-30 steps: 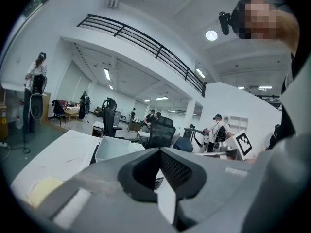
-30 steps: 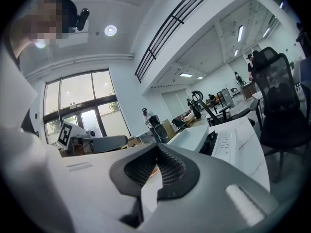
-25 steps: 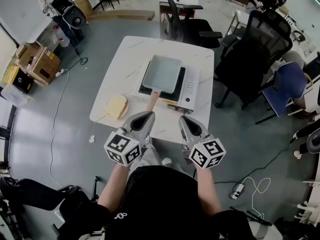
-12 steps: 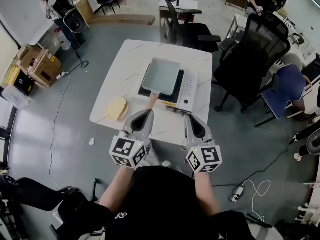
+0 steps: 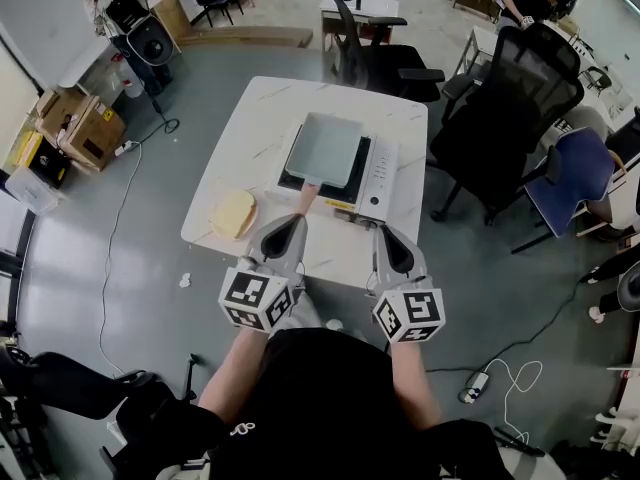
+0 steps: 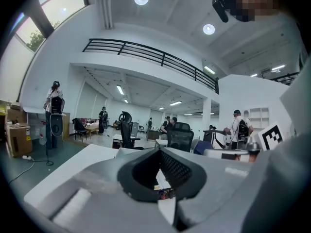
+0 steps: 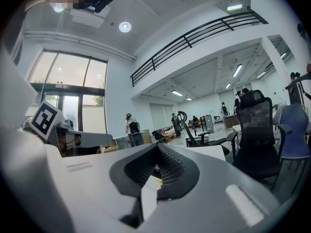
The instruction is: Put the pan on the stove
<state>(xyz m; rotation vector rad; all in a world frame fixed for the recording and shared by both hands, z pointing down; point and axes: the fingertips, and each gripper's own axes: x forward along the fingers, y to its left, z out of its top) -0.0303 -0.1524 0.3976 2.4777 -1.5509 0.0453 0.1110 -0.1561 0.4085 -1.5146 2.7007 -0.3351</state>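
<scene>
In the head view a pale grey-green rectangular pan (image 5: 322, 148) lies on the black top of a stove (image 5: 378, 180) on the white table (image 5: 260, 128). The pan's wooden handle (image 5: 307, 200) points toward me. My left gripper (image 5: 296, 226) hovers at the table's near edge just short of the handle, shut and empty. Level with it on the right is my right gripper (image 5: 385, 230), in front of the stove's control panel, also shut and empty. In the left gripper view the left gripper (image 6: 159, 149) has its jaws together; in the right gripper view so does the right gripper (image 7: 156, 147).
A yellow flat object (image 5: 233, 213) lies on the table's near left corner. Black office chairs (image 5: 500, 108) stand to the right and beyond the table. Cardboard boxes (image 5: 75, 123) sit at the far left, and cables (image 5: 110, 248) run over the floor.
Both grippers have shifted slightly, the right one a little rightward and nearer my body. The pan and stove have not moved.
</scene>
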